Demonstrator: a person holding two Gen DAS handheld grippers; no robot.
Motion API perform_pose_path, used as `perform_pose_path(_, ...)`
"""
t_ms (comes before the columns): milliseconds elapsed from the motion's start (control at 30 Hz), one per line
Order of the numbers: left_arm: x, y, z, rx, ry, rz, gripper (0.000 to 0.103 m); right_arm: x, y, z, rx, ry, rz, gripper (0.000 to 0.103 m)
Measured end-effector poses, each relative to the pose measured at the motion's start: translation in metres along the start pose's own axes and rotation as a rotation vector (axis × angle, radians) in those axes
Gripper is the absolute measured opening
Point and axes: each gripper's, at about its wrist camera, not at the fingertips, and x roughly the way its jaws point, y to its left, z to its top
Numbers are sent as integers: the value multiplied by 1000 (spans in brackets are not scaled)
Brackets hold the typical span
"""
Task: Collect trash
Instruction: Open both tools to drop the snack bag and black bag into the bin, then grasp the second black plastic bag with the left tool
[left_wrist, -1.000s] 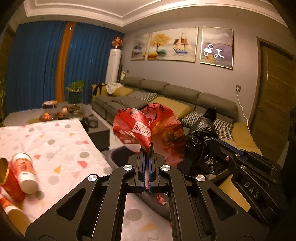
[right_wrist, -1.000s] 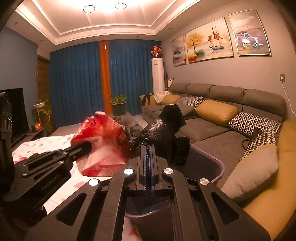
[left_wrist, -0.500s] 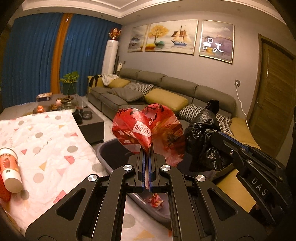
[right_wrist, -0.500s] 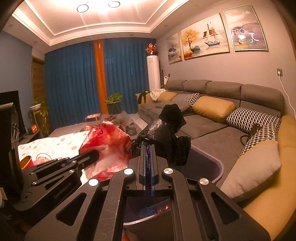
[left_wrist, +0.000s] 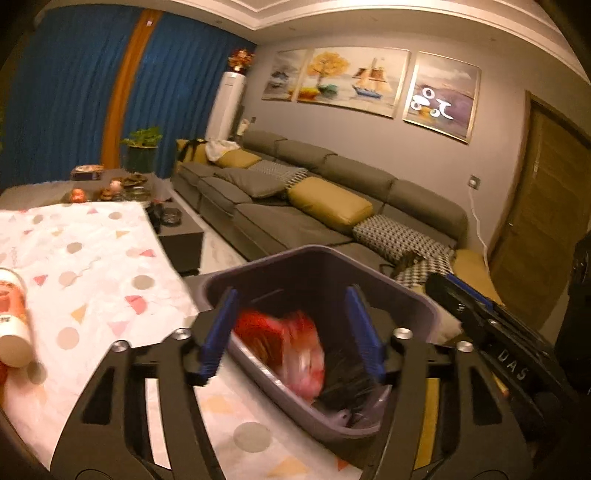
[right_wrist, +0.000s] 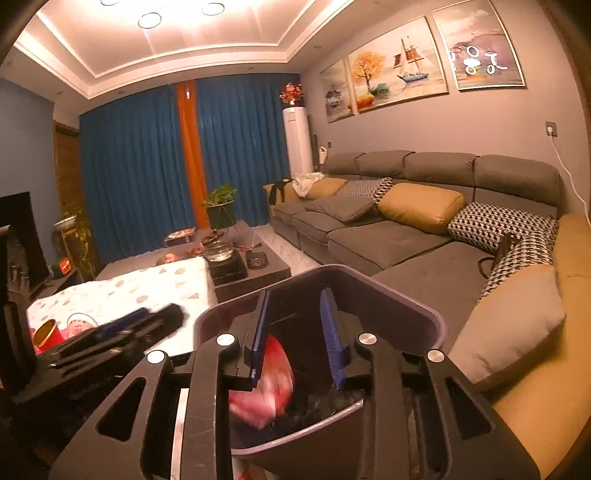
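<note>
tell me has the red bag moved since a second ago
Yes. The red bag has dropped from above the bin's rim down inside the bin; the left gripper just opened.

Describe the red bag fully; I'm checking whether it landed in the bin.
The red bag is thin crinkled plastic, red with pale patches, blurred in both views. It lies crumpled inside the grey bin, low against its near wall, beside the black bag. Neither open tool touches it.
</note>
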Motion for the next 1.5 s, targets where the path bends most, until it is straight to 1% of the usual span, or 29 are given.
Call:
perform_pose_path(33, -4, 3, 0, -7, -7, 20, 70, -2, 0, 0, 3, -3, -3, 30)
perform_pose_path(67, -9, 6, 1, -16, -16, 35, 77, -4, 0, 0, 6, -5, -5, 32)
perform_pose_path(100, -13, 8, 2, -23, -23, 45, 81, -8, 2, 1, 6, -10, -6, 34)
perform_pose_path(167, -26, 13, 2, -40, -39, 82, 86, -15, 3, 2, 3, -25, -11, 45)
perform_pose_path(200, -31, 15, 2, -41, -41, 98, 88, -19, 5, 2, -1, -33, -13, 51)
perform_pose_path(233, -39, 15, 1, -38, -46, 118, 88, -23, 8, 2, -4, -42, -15, 53)
perform_pose_path(300, -56, 16, 0, -31, -62, 164, 92, -34, 14, 0, -8, -57, -10, 64)
perform_pose_path(333, -68, 17, -3, -22, -72, 192, 93, -40, 18, -1, -10, -63, -5, 66)
perform_pose_path(400, -88, 22, -7, -23, -85, 250, 95, -52, 26, -5, -21, -77, 5, 76)
perform_pose_path(467, -110, 28, -12, -35, -94, 295, 96, -58, 35, -8, -33, -79, 21, 79)
perform_pose_path(600, -158, 44, -24, -56, -113, 396, 96, -72, 60, -17, -64, -72, 71, 83)
perform_pose_path(733, -206, 63, -37, -76, -126, 493, 96, -82, 87, -25, -91, -54, 121, 83)
perform_pose_path(833, -247, 83, -54, -102, -136, 596, 96, -87, 112, -35, -104, -29, 178, 83)
perform_pose_path(1033, -314, 117, -79, -145, -148, 733, 96, -94, 160, -53, -143, 15, 286, 83)
perform_pose_path(1200, -348, 136, -92, -160, -149, 783, 96, -98, 199, -66, -181, 42, 353, 83)
perform_pose_path(1267, -354, 141, -93, -168, -147, 786, 96, -98, 215, -71, -198, 52, 373, 83)
perform_pose_path(1400, -354, 148, -95, -177, -135, 754, 96, -99, 234, -82, -220, 69, 392, 83)
perform_pose_path(1500, -338, 153, -96, -173, -86, 712, 96, -97, 240, -83, -228, 78, 396, 83)
